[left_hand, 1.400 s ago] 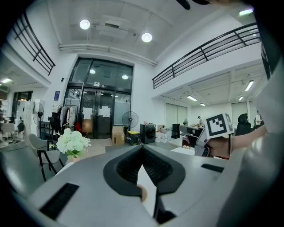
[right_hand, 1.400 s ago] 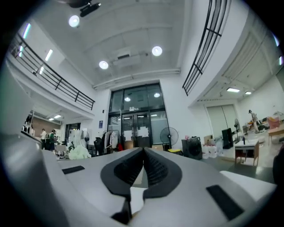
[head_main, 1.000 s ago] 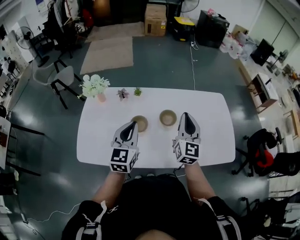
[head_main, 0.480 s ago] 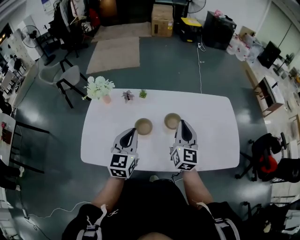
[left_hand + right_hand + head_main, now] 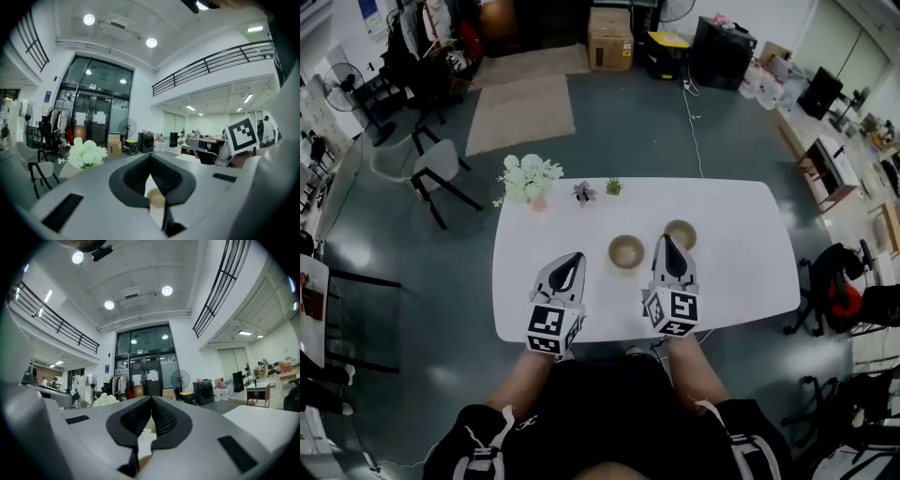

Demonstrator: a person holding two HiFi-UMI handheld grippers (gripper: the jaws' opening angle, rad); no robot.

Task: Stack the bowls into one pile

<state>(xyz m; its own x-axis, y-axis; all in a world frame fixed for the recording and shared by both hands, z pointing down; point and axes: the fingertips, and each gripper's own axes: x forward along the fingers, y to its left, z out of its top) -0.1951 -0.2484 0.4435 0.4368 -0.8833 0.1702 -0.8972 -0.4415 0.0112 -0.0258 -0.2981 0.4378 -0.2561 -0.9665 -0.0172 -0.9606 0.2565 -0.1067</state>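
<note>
Two tan bowls stand apart on the white table (image 5: 741, 225): the left bowl (image 5: 626, 251) and the right bowl (image 5: 682, 232). My left gripper (image 5: 575, 257) is shut and empty, a little left of the left bowl, which shows low through the jaw gap (image 5: 156, 200) in the left gripper view. My right gripper (image 5: 667, 240) is shut and empty; its tip sits between the bowls, close to the right bowl's left rim. The jaws of both meet at their tips in the left gripper (image 5: 150, 157) and right gripper (image 5: 151, 398) views.
A vase of white flowers (image 5: 530, 178) and two small potted plants (image 5: 583, 192) (image 5: 613, 187) stand along the table's far edge. Chairs (image 5: 431, 169) stand to the left, an office chair (image 5: 848, 291) to the right, boxes (image 5: 609, 37) beyond.
Both grippers have shifted left relative to the bowls: the left one from beside the left bowl to clear of it, the right one from right of the right bowl to its left side.
</note>
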